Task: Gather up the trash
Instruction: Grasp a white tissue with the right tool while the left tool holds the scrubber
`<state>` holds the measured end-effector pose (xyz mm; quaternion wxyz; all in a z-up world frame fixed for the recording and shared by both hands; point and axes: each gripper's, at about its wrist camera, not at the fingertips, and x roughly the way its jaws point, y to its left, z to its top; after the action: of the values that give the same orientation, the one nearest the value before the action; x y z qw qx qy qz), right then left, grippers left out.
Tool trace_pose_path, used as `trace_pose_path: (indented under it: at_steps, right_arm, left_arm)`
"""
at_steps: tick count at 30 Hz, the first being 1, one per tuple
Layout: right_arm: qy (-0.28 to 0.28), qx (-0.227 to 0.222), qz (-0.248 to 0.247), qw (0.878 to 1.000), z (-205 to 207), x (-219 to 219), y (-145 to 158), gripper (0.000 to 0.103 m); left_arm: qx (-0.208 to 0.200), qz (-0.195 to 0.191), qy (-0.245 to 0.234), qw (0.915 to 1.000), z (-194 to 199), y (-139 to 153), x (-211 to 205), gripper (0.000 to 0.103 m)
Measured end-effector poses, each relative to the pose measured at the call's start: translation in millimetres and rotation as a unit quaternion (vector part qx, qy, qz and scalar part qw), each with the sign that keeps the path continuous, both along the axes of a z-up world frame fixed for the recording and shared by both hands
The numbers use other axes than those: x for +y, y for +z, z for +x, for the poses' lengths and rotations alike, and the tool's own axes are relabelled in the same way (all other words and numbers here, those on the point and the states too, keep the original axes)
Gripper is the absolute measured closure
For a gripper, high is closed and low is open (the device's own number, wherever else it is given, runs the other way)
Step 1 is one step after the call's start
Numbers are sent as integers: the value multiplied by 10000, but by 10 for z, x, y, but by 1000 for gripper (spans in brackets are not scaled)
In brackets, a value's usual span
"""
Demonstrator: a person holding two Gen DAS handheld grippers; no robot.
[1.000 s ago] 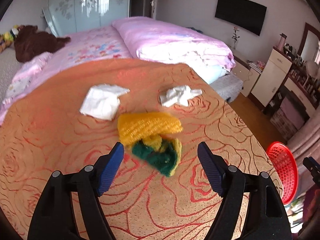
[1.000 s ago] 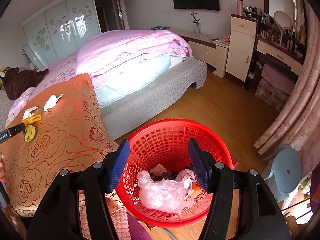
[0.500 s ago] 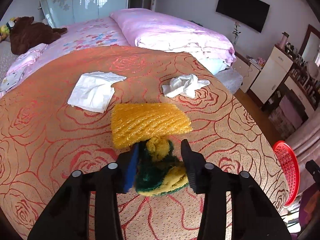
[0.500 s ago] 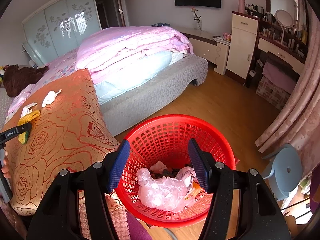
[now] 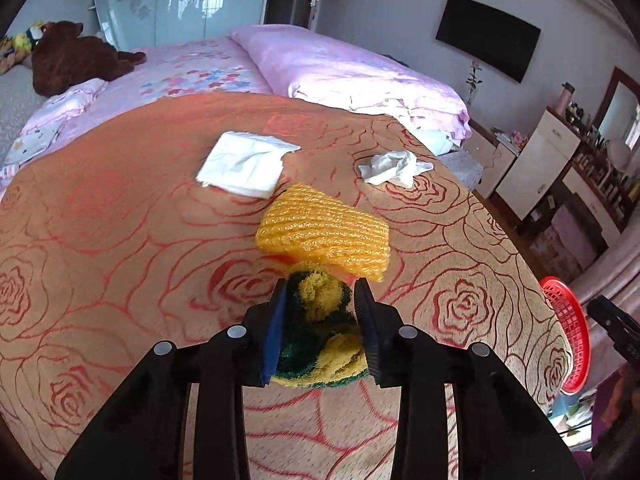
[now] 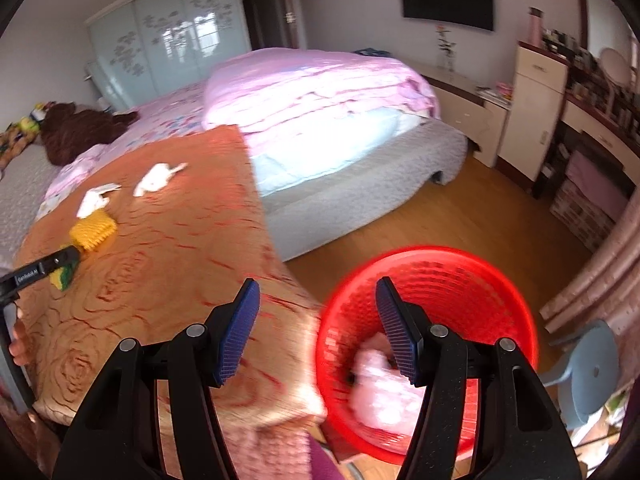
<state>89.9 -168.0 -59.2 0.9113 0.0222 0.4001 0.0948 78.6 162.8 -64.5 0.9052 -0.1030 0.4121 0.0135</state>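
Sponge point(image 5: 320, 332) pinched in left gripper point(image 5: 320, 320), jaws just closed, for binning. Right gripper point(image 6: 316, 328) half open, empty, beside basket point(image 6: 472, 280)

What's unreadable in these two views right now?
- Right wrist view: red basket contents motion-blurred; only a pale pink lump shows, partly behind the right gripper fingers.
- Left wrist view: basket cut by the blanket edge, inside unseen.
- Left wrist view: underside of the green-yellow scouring pad hidden between the left gripper fingers.
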Motion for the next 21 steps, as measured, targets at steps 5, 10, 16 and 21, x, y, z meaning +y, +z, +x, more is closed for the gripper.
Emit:
trace_pose_path:
  at_steps: [5,10,16,21]
  right_arm:
    - [383,-143,92,9991,173,482,93,44]
    - [671,-364,203,9969,446,984,195,45]
    - [861,-244,283,9956,802,1486,138,44]
    - [975,-186,147,9950,1108,1860,49,44]
  left_arm:
    - [-157,-33,154,9998,-82,52,115,71]
    - [-363,240,345,9985,-103,105,211,71]
    - [-320,112,541,9980,-84,63,351,71]
    - [-248,20,646,9976,-82,45,417,71]
